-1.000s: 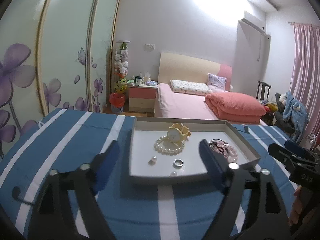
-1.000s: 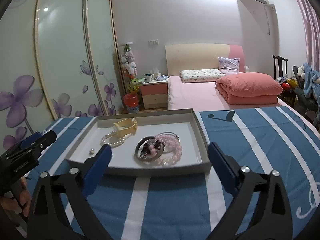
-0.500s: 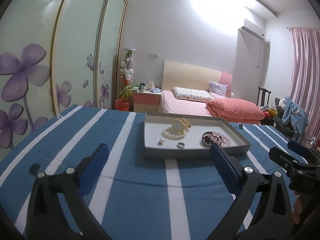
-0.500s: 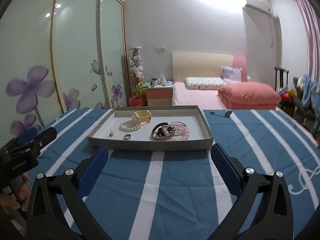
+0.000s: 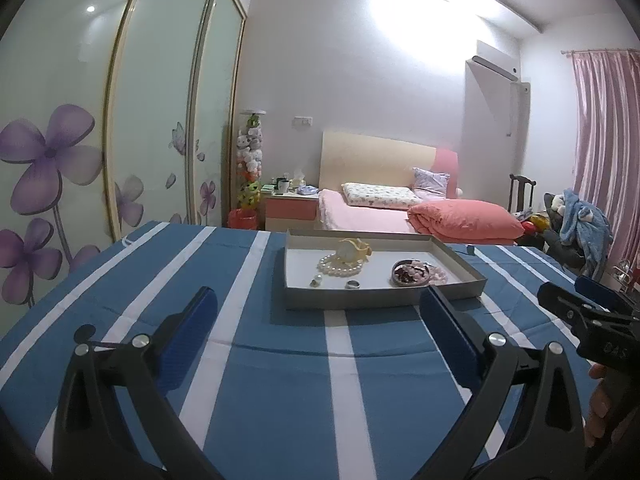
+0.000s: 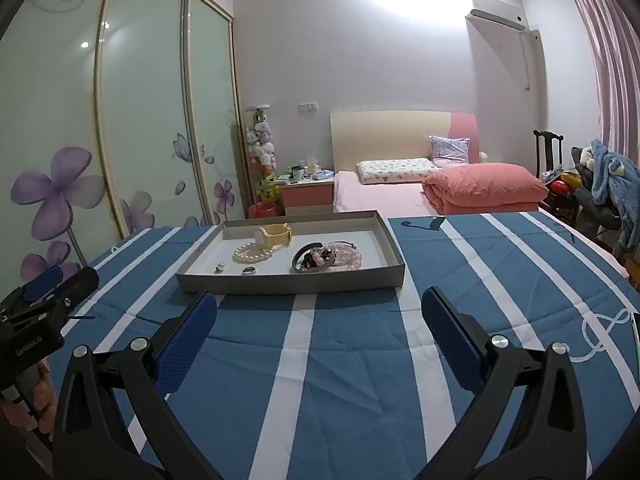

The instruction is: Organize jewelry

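A shallow grey tray [image 5: 384, 301] [image 6: 288, 283] rests on the blue-and-white striped cloth [image 5: 280, 380]. In it lie a yellow watch [image 5: 353, 250] [image 6: 274, 235], a pearl bracelet [image 5: 339, 266] [image 6: 253, 255], a silver ring [image 5: 353, 284] [image 6: 249, 270], a small pearl earring [image 5: 317, 280] [image 6: 219, 267] and a dark hoop with pink beads [image 5: 416, 273] [image 6: 326, 258]. My left gripper [image 5: 320, 312] hangs open, short of the tray's near wall, nothing between its blue pads. My right gripper [image 6: 320, 316] is likewise open and empty, just in front of the tray.
Beyond the table stand a pink bed [image 6: 440, 188], a nightstand [image 5: 292, 210] and a flowered sliding wardrobe [image 5: 80, 152]. A chair with clothes [image 6: 600, 184] is at the right. A hand [image 5: 600, 404] holds the other gripper at each view's edge.
Both grippers have drawn back from the tray, which now looks smaller and farther. The left gripper's jaws have spread a little wider.
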